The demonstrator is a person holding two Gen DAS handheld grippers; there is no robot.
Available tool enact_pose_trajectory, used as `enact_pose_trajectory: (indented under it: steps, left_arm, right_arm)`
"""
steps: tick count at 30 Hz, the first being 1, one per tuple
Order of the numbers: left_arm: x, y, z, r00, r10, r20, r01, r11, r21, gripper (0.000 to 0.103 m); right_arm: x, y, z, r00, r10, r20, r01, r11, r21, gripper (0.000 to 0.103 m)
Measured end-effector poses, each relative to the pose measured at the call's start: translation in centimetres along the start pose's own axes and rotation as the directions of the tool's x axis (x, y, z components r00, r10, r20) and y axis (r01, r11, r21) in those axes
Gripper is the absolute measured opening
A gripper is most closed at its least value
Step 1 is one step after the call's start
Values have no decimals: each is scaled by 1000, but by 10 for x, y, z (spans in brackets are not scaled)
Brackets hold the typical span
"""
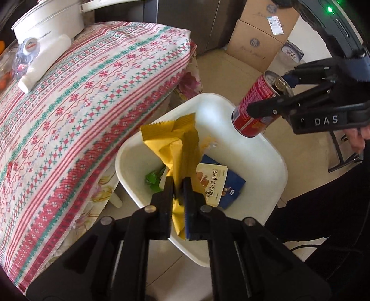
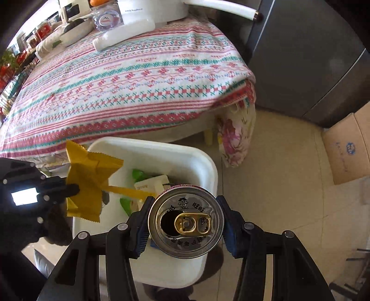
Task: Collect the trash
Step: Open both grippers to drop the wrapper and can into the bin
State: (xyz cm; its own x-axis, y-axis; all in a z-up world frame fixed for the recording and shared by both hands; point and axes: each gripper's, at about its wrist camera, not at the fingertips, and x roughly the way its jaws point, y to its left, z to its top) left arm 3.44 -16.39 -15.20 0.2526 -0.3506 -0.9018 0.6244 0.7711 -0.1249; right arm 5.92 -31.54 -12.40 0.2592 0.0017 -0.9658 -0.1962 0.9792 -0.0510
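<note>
My left gripper [image 1: 178, 183] is shut on a crumpled yellow wrapper [image 1: 171, 141], held above the white bin [image 1: 272, 159] that stands on the floor beside the table. In the right wrist view the same wrapper [image 2: 87, 176] sticks out of the left gripper [image 2: 69, 189] over the bin's [image 2: 203, 166] left rim. My right gripper [image 2: 183, 200] is shut on an opened red drink can [image 2: 186, 220], tab end toward the camera. From the left wrist the can [image 1: 254, 108] hangs tilted in the right gripper [image 1: 275, 92] over the bin's far corner. A blue and cream packet [image 1: 215, 183] and a green wrapper [image 1: 152, 179] lie inside.
A table under a red and green patterned cloth [image 1: 81, 104] carries a lying white bottle [image 1: 44, 64], a plastic water bottle [image 1: 25, 53] and a white pot [image 1: 50, 20]. Cardboard boxes [image 1: 261, 34] and a grey cabinet [image 2: 300, 58] stand behind. Beige tiled floor [image 2: 277, 173] surrounds the bin.
</note>
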Motion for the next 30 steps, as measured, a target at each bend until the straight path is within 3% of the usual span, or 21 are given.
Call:
enact_pose_trajectory:
  steps: [8,21,25,30]
  left_arm:
    - [-11,3,2,996,83,28,-84,996,18,51]
    - [-42,46,0,990,128,56,-121,986,-116,60]
    - [-50,55,-1,988,137,68,-126,982,-144,65]
    - [-58,66,-1,986,149,75,-134,976,-170,68]
  right_arm:
    - [4,-10,-7,1000,0,-18,1,1000,12,54]
    - [25,11,1,996,21,-88,-25,999,-41,54]
    - [26,15,3,995,17,-98,-20,999,-31,69]
    - [17,18,8,997,15,-74,-17,1000,-17,73]
